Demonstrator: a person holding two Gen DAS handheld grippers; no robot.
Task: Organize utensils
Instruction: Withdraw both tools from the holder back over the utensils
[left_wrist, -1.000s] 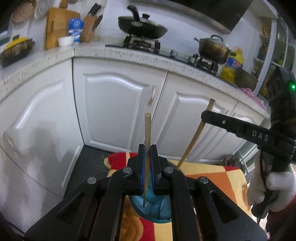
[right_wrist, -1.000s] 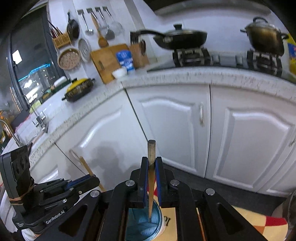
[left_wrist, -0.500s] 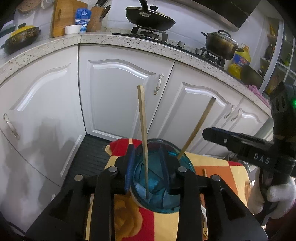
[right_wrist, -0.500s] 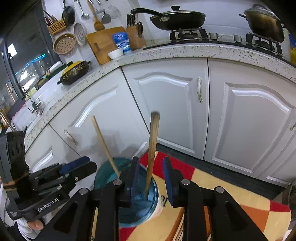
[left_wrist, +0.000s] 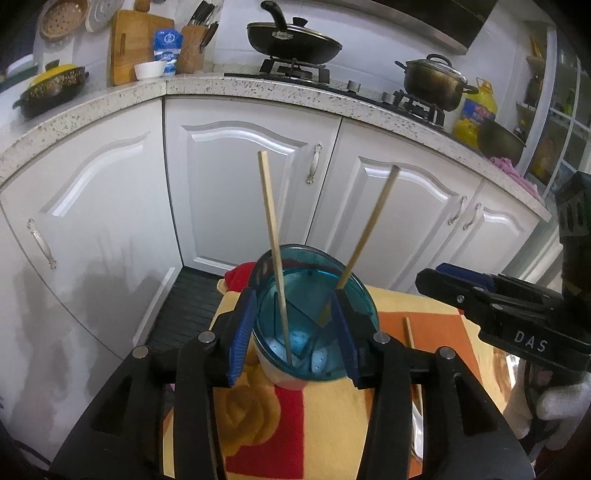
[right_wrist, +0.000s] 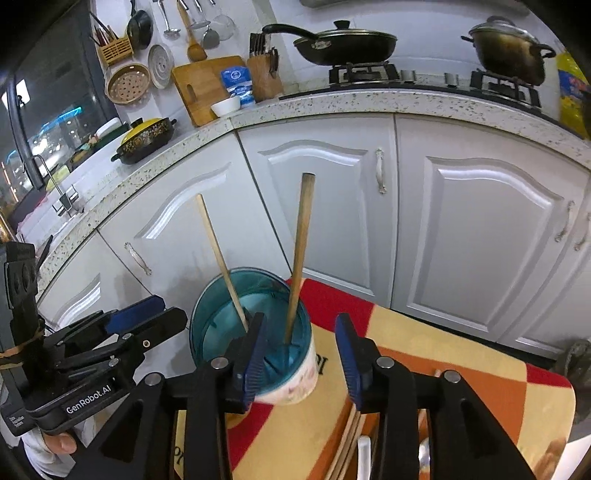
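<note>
Straddling teal utensil holder (left_wrist: 314, 325), your left gripper (left_wrist: 293, 334) has jaws spread, pinching nothing. Pull back crooked and pad clips rim, tips holder. Holder, on patterned cloth (left_wrist: 424, 306), contains two chopsticks: left chopstick (left_wrist: 273, 236), right chopstick (left_wrist: 369, 229), both leaning. Your right gripper (right_wrist: 301, 356): jaws spread, empty; more utensils beneath it.

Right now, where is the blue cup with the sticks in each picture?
Left wrist view: the blue cup sits low in the middle, between the left gripper's open fingers.
Right wrist view: it sits lower left of centre, beside the right gripper.
Shared landmark: the black frying pan.
</note>
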